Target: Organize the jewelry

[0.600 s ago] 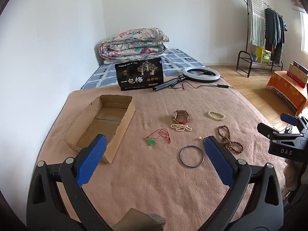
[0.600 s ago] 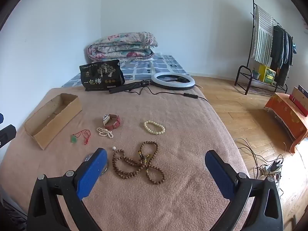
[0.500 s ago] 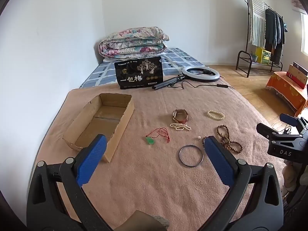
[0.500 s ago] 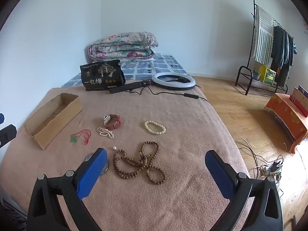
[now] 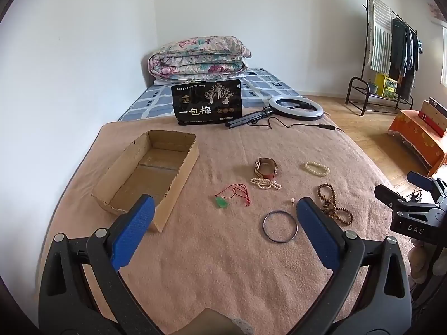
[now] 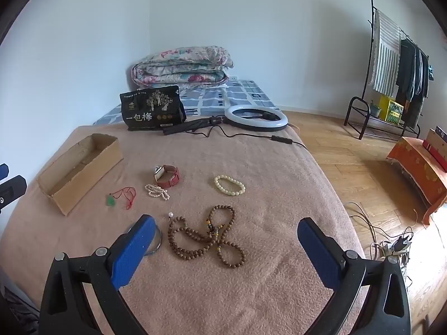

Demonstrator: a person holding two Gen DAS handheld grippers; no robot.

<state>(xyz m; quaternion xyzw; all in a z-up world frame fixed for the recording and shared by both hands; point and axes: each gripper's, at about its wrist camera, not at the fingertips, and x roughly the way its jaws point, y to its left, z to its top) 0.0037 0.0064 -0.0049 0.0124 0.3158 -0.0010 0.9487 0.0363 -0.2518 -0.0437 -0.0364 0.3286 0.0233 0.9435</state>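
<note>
While both tools hang above it, the bed, covered by a pinkish-tan fleece blanket (image 5: 223,265), carries everything. Folded at its far end lies a floral quilt (image 5: 198,58), and in front of that stands a black printed pouch (image 5: 208,106) beside a white ring light (image 5: 296,107) with a black folded stand. Toward the left side of the blanket sits an open, shallow brown cardboard box (image 5: 178,178), with nothing visible inside it.

Nearest the camera, the left hand-held gripper (image 5: 223,231) has its blue pads spread wide and grasps nothing; the right hand-held gripper (image 6: 226,247) is equally released, with nothing between its pads.

All the jewelry lies loose on the blanket, outside the box. A long strand of brown wooden beads (image 6: 205,236) is coiled ahead of the right tool. Left of it lies a thin grey metal bangle (image 5: 280,226), partly hidden by a blue pad in the right view. Farther back sit a cream bead bracelet (image 6: 229,185), a red-strapped wristwatch (image 6: 167,177) and, touching the watch, a small white pearl strand (image 6: 157,191). Between the box and the pearls lies a green pendant on red cord (image 5: 233,195). One tiny white bead (image 5: 292,200) rests near the bangle.
</note>
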